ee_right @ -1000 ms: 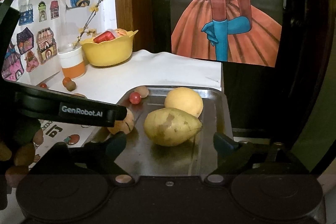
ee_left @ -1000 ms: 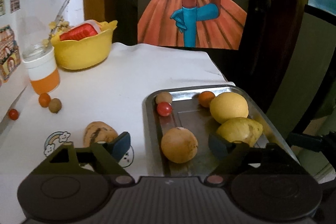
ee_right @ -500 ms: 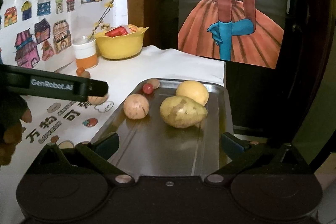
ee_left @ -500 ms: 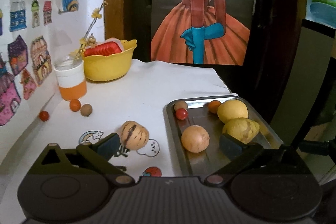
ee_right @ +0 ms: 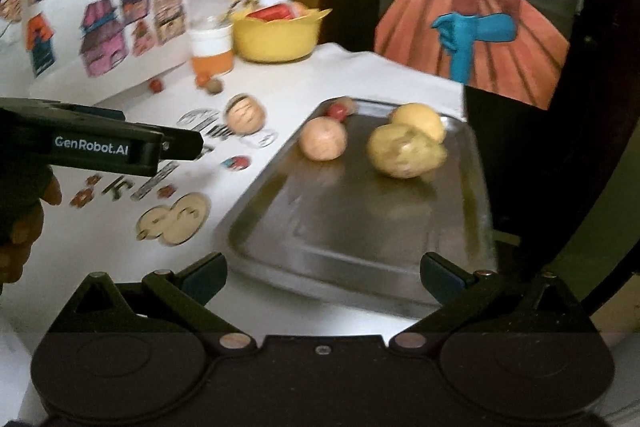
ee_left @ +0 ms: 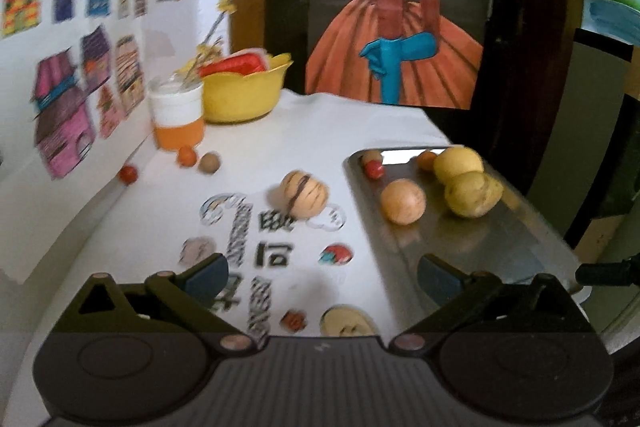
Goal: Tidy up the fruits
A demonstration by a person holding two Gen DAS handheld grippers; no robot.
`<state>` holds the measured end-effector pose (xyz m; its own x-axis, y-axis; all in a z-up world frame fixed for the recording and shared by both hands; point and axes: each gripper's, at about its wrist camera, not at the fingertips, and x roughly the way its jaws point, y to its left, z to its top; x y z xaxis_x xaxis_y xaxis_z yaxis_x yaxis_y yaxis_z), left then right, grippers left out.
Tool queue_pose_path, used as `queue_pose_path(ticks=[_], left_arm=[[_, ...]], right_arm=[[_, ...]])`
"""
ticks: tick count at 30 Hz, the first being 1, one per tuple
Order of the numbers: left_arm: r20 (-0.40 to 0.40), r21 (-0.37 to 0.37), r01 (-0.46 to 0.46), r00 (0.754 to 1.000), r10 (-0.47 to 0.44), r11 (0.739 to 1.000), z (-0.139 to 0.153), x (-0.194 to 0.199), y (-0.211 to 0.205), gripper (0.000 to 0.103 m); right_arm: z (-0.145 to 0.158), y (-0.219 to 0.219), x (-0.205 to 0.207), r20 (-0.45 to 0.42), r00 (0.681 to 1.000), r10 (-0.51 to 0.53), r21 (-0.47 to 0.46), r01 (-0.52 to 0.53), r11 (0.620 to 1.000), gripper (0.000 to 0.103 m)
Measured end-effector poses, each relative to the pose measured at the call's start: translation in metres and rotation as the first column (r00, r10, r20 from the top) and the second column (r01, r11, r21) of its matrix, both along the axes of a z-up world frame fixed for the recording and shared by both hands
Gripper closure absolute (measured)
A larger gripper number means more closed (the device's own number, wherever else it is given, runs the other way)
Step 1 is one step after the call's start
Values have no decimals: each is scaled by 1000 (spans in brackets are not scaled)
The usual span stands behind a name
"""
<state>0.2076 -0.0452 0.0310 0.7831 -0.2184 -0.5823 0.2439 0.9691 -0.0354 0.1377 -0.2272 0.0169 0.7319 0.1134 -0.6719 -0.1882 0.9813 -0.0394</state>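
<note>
Hovering, both tongs [ee_left: 322, 273] [ee_right: 322, 273] released | white sticker-printed tablecloth [ee_left: 340, 123] (blurred) | steel tray [ee_right: 360, 219] | painting [ee_left: 400, 27] behind

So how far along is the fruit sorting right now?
Partly done: the metal tray holds five or six fruits. In hand: nothing; left tool and right tool are open. Left: striped fruit and three small ones near the orange cup.
</note>
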Motion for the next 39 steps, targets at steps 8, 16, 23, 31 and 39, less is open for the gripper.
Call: queue_pose_path(ticks=[8,16,23,31,39], left_arm=[[-51,-22,-114,992,112,993,-12,-17,47,0],[-94,-42,-214,973,209,976,-22,-24,89,0],[-99,-37,-275,958,271,961,-22,-16,111,0],[-95,-29,-319,944,315,947,-16,1,121,0],[-37,-63,-307,952,305,950,9,16,115,0]], right_arm=[[2,38,2,-35,994,106,15,-106,994,1],[2,81,11,-55,975,217,6,-217,976,1],[7,106,30,-45,953,299,-32,-300,953,1],[26,108,59,4,942,336,-29,-336,942,1],[65,85,83,65,953,296,42,-299,953,1]])
